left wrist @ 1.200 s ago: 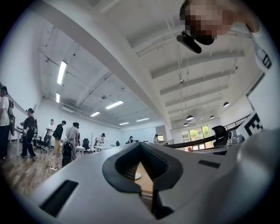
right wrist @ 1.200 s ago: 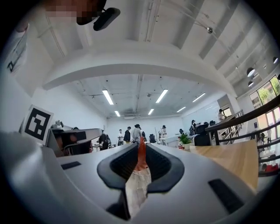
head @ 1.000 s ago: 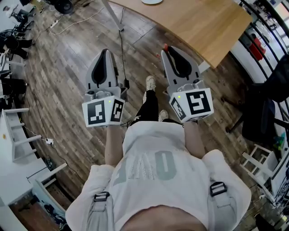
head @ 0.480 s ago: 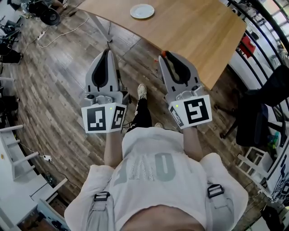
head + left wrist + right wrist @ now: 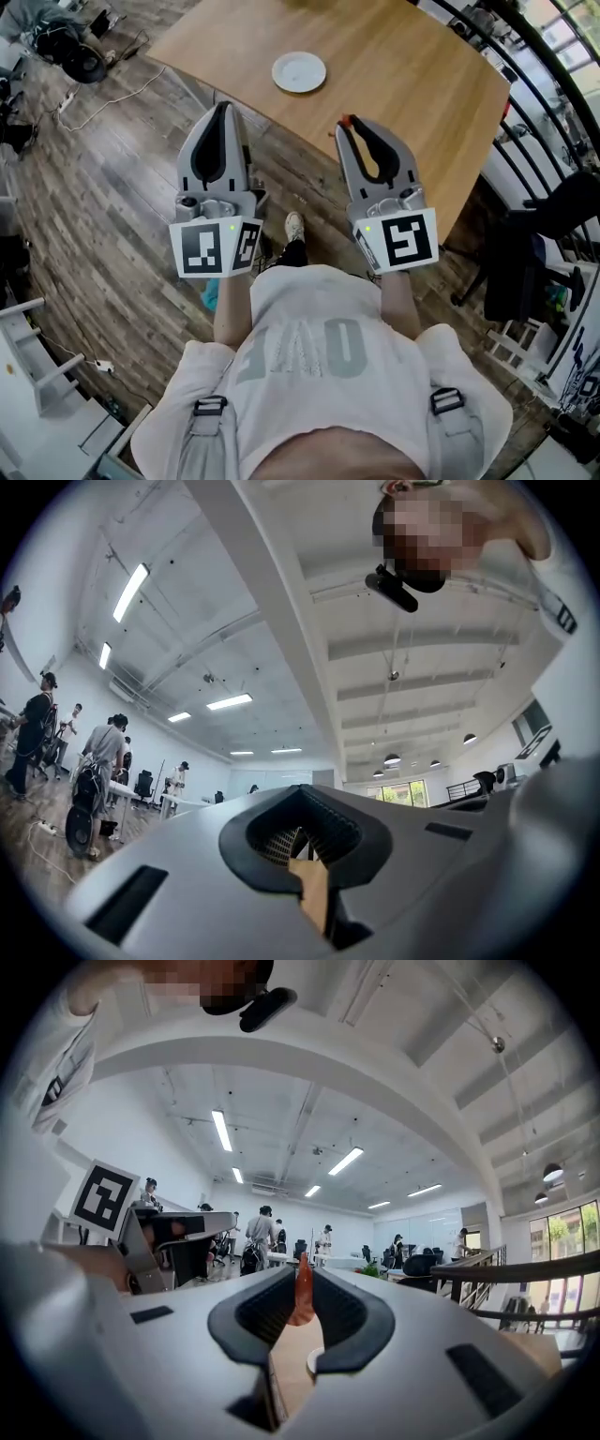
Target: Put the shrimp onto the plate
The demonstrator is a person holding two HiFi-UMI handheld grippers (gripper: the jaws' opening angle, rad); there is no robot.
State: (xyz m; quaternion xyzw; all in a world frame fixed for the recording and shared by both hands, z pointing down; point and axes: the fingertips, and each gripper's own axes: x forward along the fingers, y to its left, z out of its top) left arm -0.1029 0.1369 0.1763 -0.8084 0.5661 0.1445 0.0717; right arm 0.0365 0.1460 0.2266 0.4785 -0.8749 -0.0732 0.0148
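Plate nearer than before, right tool clamped on shrimp, left tool together.

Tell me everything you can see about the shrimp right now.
The shrimp is a small, glossy, orange-red piece that narrows toward its upper end. It stands roughly upright, pinched between the jaw tips of the right gripper, and nothing else touches it. In the head view only a red bit shows at the gripper's front. It is held in the air, apart from the white plate on the wooden table.
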